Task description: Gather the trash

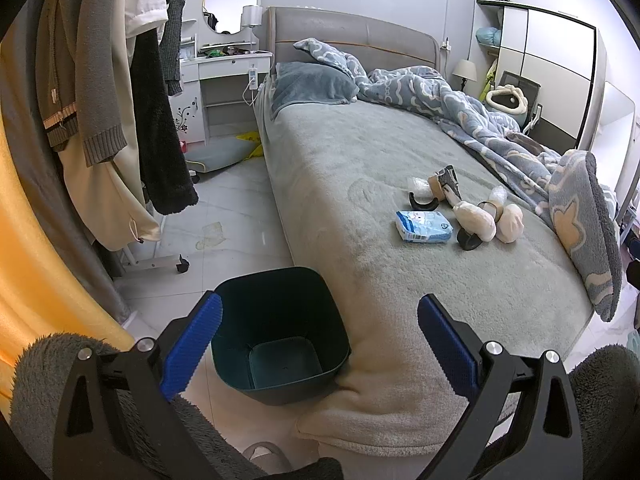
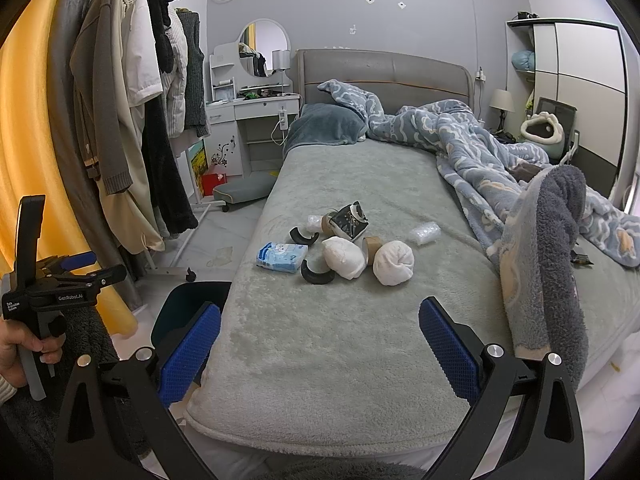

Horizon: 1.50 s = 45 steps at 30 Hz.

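Both my claws, the left claw (image 1: 320,338) over the empty green bin (image 1: 280,340) by the bed (image 1: 360,152) and the right claw (image 2: 320,344) lower down, are wide open holding nothing, so I should reach slowly to the trash pile (image 2: 348,244) and pinch one piece
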Tool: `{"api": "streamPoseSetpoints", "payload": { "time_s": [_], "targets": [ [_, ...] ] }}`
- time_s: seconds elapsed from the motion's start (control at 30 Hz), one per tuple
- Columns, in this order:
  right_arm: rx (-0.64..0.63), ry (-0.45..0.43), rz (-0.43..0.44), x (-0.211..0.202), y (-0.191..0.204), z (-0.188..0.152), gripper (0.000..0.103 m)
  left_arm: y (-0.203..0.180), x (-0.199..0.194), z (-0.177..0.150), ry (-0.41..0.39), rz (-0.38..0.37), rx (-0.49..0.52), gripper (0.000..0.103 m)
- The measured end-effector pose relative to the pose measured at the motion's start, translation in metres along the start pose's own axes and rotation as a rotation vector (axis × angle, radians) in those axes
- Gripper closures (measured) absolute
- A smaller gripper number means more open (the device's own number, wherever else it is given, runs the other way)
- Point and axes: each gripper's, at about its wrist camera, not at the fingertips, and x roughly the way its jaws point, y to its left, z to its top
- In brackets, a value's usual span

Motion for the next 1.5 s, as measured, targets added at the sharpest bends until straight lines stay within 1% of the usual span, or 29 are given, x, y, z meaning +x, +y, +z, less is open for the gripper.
{"api": "streamPoseSetpoints", "payload": {
  "time_s": [0.2,0.3,1.5],
  "targets": [
    [-0.001,0.001,0.000,0.0003,0.0005,0.0001,0.003,0.0006,0.0003,-0.0005,0.006,0.001,-0.004,0.003],
    [0.000,0.001,0.000,0.0004,0.0005,0.0001,0.003,0.0004,0.0003,-0.0061,0.005,0.003,-0.001,0.003],
    [-0.001,0.006,0.000,0.0038,0.0031,0.0003,0.003,-0.0001,0.0010,-0.0049,0.009,0.003,-0.002,0.003]
  ]
}}
